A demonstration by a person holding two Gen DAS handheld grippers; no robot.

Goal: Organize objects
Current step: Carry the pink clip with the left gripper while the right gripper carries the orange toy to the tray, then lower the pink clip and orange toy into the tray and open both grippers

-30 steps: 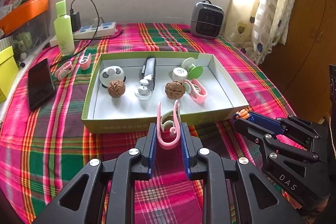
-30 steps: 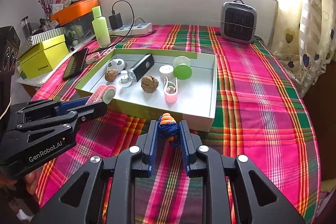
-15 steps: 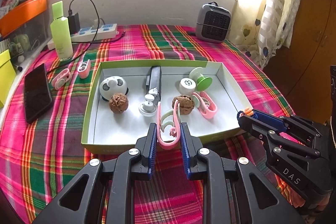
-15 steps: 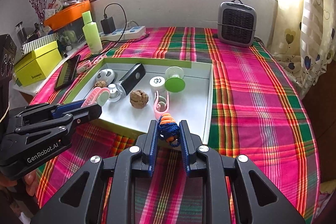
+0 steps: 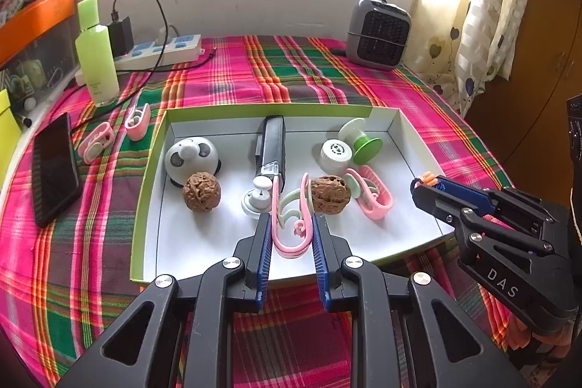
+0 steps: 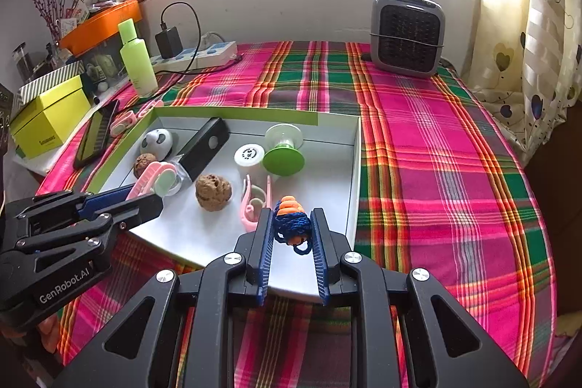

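Plaid cloth covers my table, the box at its centre. My left gripper clamps a pink clip above the box's six o'clock edge; my right gripper pinches a blue-orange knot at five. Letting go early risks the clip knocking the walnut or the knot bouncing out.

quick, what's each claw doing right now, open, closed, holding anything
Left claw: closed on the pink clip.
Right claw: closed on the orange and blue knotted toy.
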